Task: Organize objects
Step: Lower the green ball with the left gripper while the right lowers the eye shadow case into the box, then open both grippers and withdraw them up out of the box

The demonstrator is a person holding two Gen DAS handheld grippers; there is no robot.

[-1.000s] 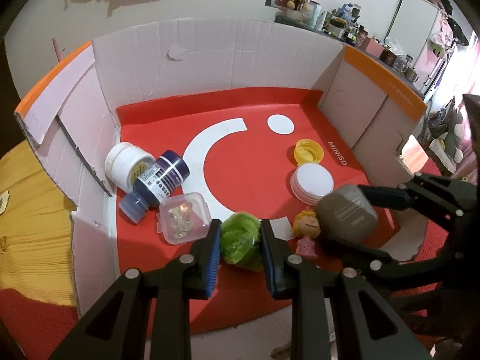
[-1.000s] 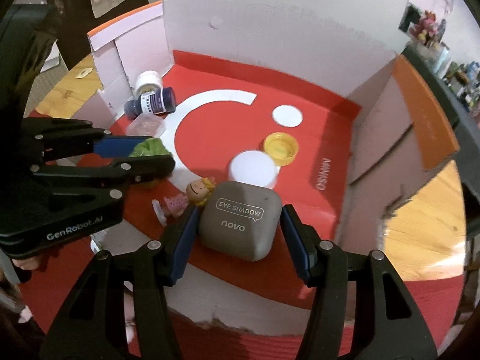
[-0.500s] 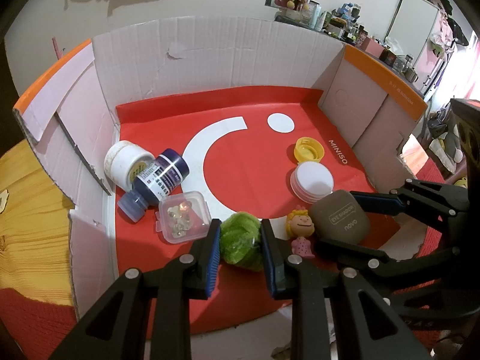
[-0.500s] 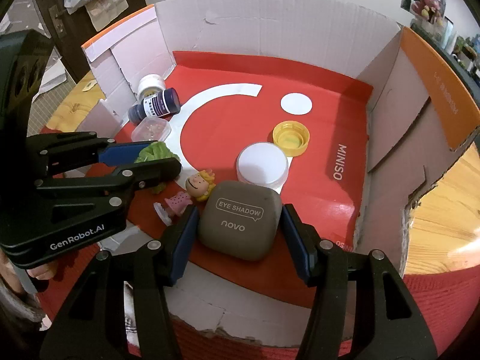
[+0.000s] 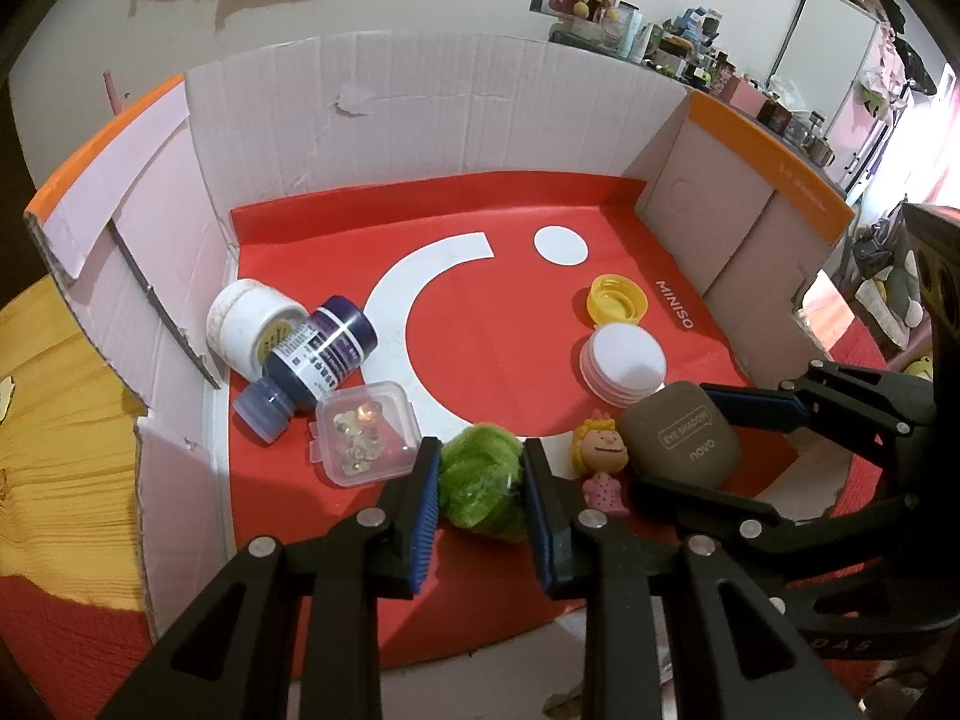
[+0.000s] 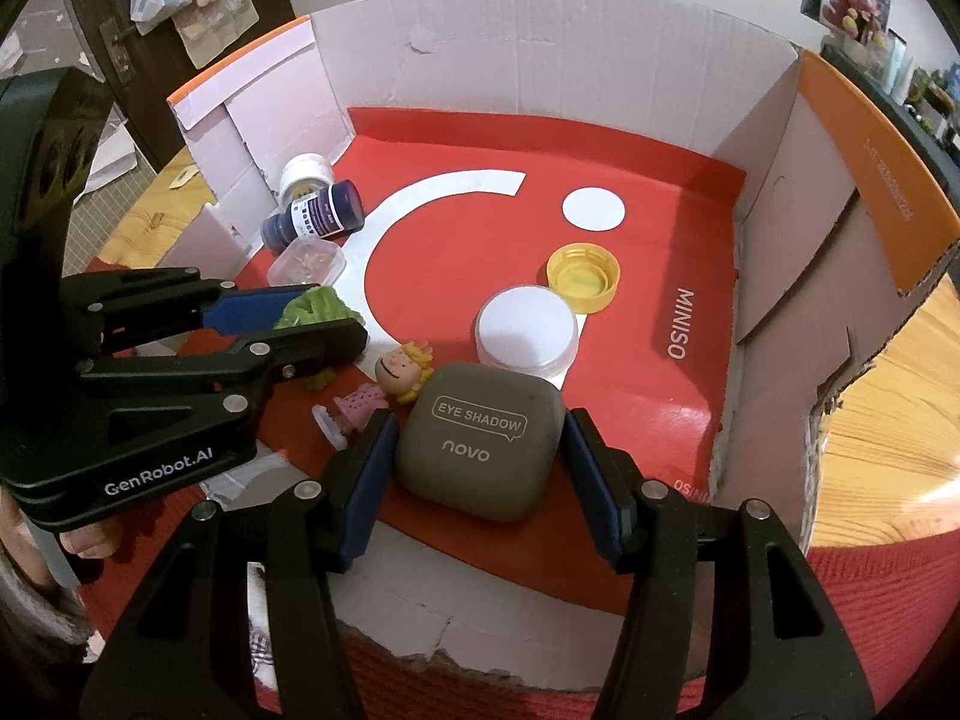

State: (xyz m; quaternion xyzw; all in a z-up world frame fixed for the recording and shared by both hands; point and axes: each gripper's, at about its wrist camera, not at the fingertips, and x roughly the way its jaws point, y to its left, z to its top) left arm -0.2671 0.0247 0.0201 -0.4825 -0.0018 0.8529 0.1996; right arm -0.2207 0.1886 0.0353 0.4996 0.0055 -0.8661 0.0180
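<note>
The right gripper (image 6: 477, 450), clamped on the grey eye shadow case (image 6: 480, 441), had swung it from a tilt to flat on the red box floor (image 5: 492, 324) beside the doll figure (image 5: 600, 456). The left gripper (image 5: 480, 504) stayed put, its 2 pads squeezing the green fuzzy ball (image 5: 480, 489) near the box's front edge.

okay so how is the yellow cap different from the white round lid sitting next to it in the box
The yellow cap lies open side up, showing its hollow inside; the white lid lies flat side up. The yellow cap is smaller across, the white lid wider. Both are round, rest on the red box floor, and sit edge to edge.
</note>
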